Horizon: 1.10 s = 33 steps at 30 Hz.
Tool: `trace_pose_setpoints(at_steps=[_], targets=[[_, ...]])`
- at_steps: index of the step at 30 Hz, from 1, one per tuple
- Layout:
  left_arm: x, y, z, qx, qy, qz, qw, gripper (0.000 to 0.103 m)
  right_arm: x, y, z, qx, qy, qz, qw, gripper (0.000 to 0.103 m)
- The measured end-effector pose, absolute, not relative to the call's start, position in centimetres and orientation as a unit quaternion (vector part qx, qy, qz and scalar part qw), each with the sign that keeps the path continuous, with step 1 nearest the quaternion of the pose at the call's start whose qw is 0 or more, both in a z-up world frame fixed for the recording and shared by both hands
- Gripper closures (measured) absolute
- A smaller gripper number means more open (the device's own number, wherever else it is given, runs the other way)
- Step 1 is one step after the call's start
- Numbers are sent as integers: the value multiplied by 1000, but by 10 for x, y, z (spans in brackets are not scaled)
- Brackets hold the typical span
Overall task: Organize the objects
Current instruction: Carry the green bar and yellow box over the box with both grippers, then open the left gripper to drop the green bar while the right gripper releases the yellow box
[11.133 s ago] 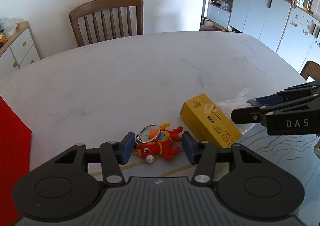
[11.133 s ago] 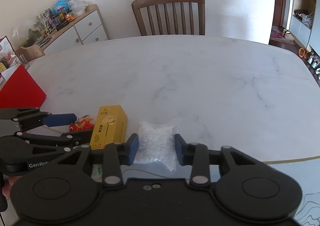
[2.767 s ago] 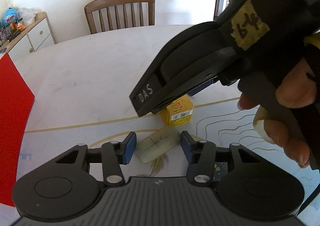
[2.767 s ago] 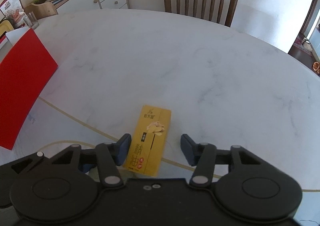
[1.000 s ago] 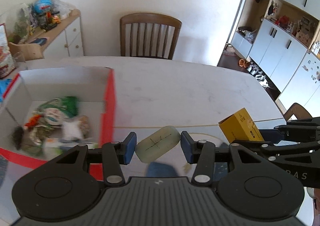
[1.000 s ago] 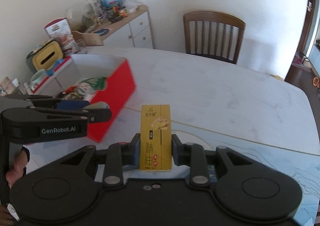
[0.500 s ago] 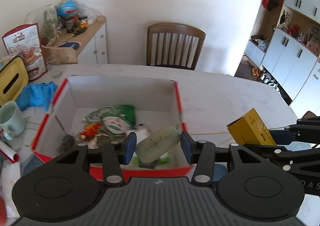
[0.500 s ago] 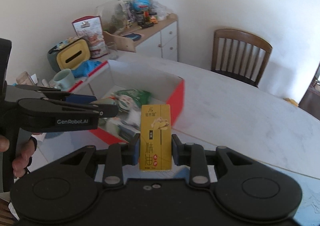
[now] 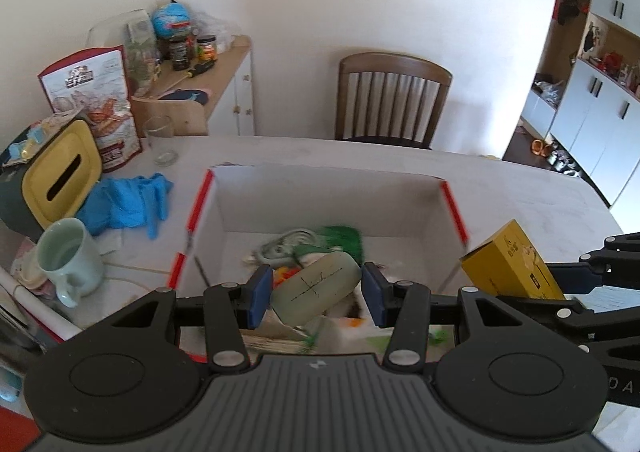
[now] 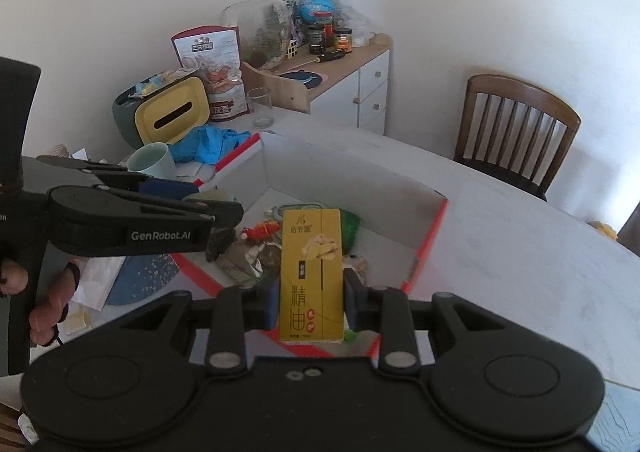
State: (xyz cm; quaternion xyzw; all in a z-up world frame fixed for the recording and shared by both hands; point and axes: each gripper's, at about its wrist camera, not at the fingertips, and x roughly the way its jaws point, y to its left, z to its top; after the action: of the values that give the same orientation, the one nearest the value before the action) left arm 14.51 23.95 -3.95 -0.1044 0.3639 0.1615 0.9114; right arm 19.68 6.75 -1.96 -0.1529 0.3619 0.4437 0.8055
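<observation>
White marble table [image 9: 500,188] with wooden chair [image 9: 394,100] at far side, cluttered sideboard [image 9: 224,64] along the wall. Red cardboard box [image 9: 452,204] with white interior now centred under both wrist views; half a second ago sat further left and lower in left view, one second ago only at the left edge. Left gripper [image 9: 316,294] clamped on pale green soap bar [image 9: 316,290], tilted, held in the air over the box interior, above the jumble inside: green packet [image 9: 340,236], red-orange toy [image 10: 260,230], crumpled wrappers. Soap position between the pads unchanged vs earlier frames. Right gripper [image 10: 311,298] clamped on yellow carton [image 10: 312,276], upright with printed face to camera, held over the near right part of the box; one second ago was over bare table short of the box. Same carton visible at right edge in left view, just outside the box's right wall from that angle. Left of the box on the table: mint mug [image 9: 68,260], blue gloves [image 9: 124,200], yellow-faced tissue holder [image 9: 60,176], drinking glass [image 9: 160,140], snack bag [image 9: 96,100]. Neither object touching the box contents as far as visible.
</observation>
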Motion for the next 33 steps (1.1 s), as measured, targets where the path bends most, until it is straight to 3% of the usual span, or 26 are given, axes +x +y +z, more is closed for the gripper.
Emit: trace_pose_setpoints(at_steps=[13,33], targets=[[175,283,-75,-83,380,177,904,56,229,125,-55,-170,384,427,801,74],[222,283,-137,-72,452,147,877,55,248,145,-113,-209,438,396,779,74]])
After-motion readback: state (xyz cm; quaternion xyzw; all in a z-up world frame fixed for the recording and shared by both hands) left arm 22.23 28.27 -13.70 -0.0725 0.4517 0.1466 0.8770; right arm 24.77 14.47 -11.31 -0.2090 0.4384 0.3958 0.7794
